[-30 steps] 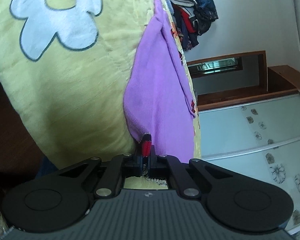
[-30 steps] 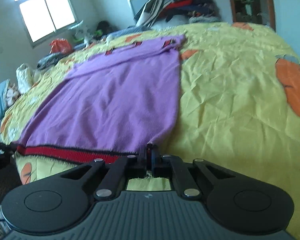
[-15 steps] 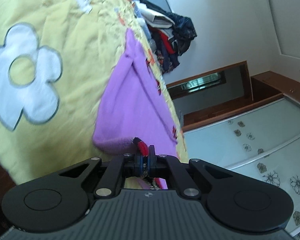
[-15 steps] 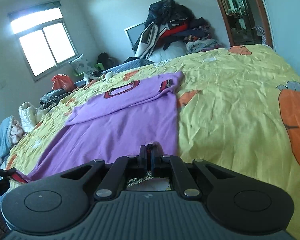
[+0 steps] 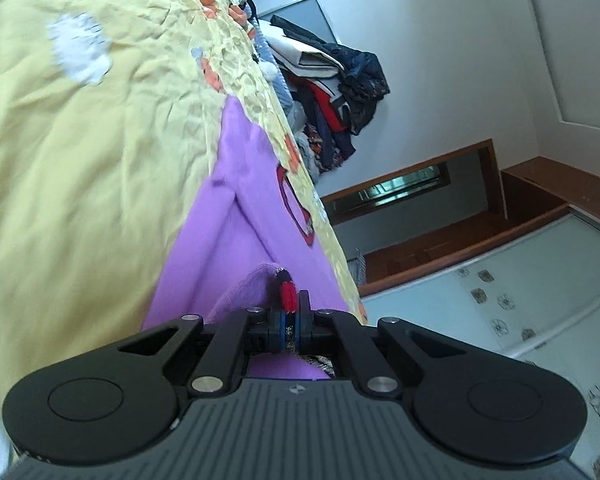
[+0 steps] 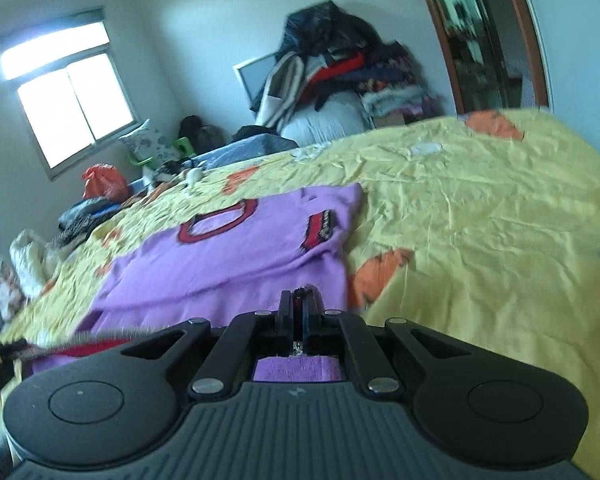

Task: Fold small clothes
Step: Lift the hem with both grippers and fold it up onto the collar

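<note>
Right wrist, both grippers [image 6: 300, 304] pinching sweater [image 6: 236, 256] hem

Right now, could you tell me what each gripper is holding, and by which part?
Both hold the purple sweater by its red-trimmed bottom hem: the left gripper at one corner, the right gripper at the other, jaws shut.

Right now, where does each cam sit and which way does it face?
Left wrist: on the left claw, rolled sideways, looking along the purple knit sweater with red trim on the yellow printed bedspread; only claw shows.
Right wrist: on the right claw, level, facing the sweater's neckline and window; only claw shows.
Shared: sweater, bedspread, clothes pile.
</note>
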### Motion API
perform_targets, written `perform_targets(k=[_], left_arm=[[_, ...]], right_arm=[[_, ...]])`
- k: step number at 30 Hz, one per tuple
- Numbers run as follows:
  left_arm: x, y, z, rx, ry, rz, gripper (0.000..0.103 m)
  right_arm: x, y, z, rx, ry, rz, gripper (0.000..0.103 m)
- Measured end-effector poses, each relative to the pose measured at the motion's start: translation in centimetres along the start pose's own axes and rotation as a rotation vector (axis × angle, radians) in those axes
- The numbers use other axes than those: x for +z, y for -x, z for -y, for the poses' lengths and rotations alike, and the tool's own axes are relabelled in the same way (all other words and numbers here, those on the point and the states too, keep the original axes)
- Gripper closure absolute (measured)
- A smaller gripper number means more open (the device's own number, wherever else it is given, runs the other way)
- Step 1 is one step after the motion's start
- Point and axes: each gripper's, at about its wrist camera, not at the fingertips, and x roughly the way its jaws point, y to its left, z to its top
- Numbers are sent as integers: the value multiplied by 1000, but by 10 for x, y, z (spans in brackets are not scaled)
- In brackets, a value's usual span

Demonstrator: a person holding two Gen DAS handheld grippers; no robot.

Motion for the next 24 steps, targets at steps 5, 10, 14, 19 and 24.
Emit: perform_targets(k=[5,10,14,19,24], left_arm=[[37,-49,-3,45,9,-8,100],[68,-80,-4,44,33,-12,100],[92,-102,-3,68,26,-23,100],[113,-127,-3,94,24,-44,100],[127,-149,-9,101,42,-53,100]], right_arm=[[27,-59,19,-6,-77,-60,100],[54,-108,34,10,-156,-126,100],[71,-140,40,0,-174,-156,100],[87,-172,42,-12,-182,-189,100],[99,-198,42,-24,-185,-216,100]])
